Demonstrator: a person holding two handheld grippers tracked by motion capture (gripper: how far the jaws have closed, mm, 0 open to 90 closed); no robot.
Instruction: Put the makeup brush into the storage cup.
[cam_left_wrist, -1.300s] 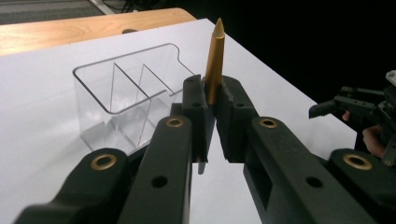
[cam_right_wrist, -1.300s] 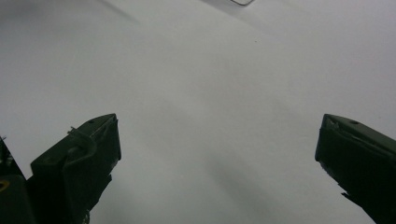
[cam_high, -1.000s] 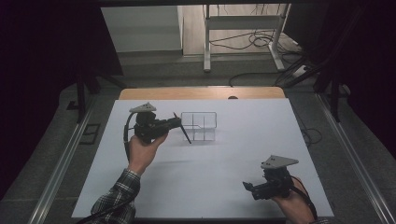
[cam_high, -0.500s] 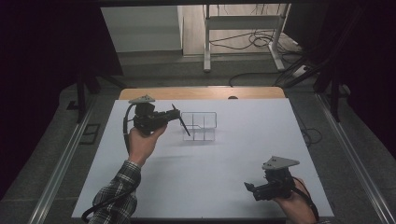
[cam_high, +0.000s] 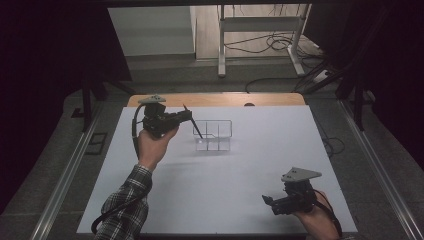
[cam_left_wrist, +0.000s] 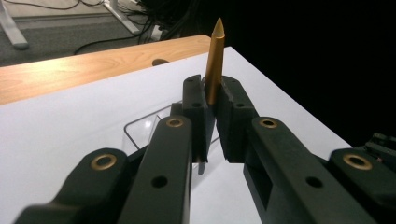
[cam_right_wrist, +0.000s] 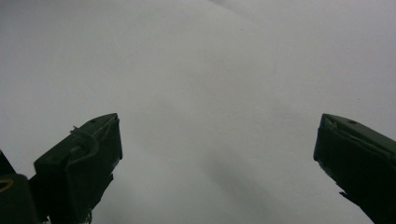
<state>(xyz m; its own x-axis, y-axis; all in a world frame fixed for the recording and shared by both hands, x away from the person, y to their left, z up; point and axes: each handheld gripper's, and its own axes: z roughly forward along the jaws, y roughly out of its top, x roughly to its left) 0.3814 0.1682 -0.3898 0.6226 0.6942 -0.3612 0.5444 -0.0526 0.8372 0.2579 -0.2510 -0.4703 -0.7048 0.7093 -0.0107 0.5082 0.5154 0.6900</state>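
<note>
In the high view the left tongs (cam_high: 184, 117) are held above the far left of the white worktop (cam_high: 240, 200), pinching a thin stick (cam_high: 194, 125) that slants down toward a clear divided tray (cam_high: 214, 135) just to their right. The stick's lower end could catch the tray's near wall and push the light tray away if it is lowered at this slant. The right tongs (cam_high: 267, 201) rest low at the near right corner, well apart from the tray, with open room between.

In the left gripper view the left tongs (cam_left_wrist: 212, 100) are pressed together on the gold stick (cam_left_wrist: 215, 60); the narrow grip could let it pivot. The worktop's far wooden edge (cam_left_wrist: 93, 70) lies close behind.

In the right gripper view the right tongs (cam_right_wrist: 219, 140) stand spread over bare worktop (cam_right_wrist: 210, 70), holding nothing.
</note>
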